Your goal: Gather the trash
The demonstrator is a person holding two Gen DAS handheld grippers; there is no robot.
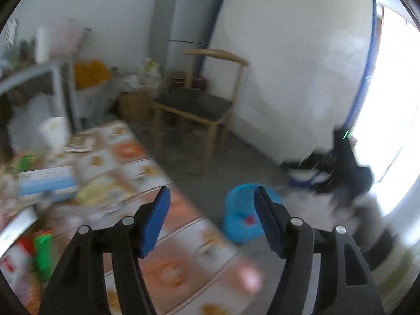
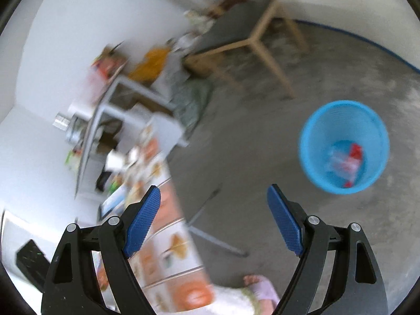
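Observation:
A blue plastic waste basket (image 2: 317,141) stands on the grey floor, with red and clear wrappers (image 2: 346,160) lying inside it. It also shows in the left wrist view (image 1: 241,212), beyond the table's edge. My left gripper (image 1: 211,194) is open and empty, above the edge of the table with the orange patterned cloth (image 1: 183,249). My right gripper (image 2: 214,193) is open and empty, high above the floor and the table's edge (image 2: 173,241), left of the basket. Both views are blurred.
A blue-white box (image 1: 47,183), a white cup (image 1: 55,131), green and red packets (image 1: 42,252) lie on the table. A wooden chair (image 1: 199,105) stands behind it, a grey fridge (image 1: 189,18) at the wall. A grey shelf (image 2: 115,110) with clutter is at left.

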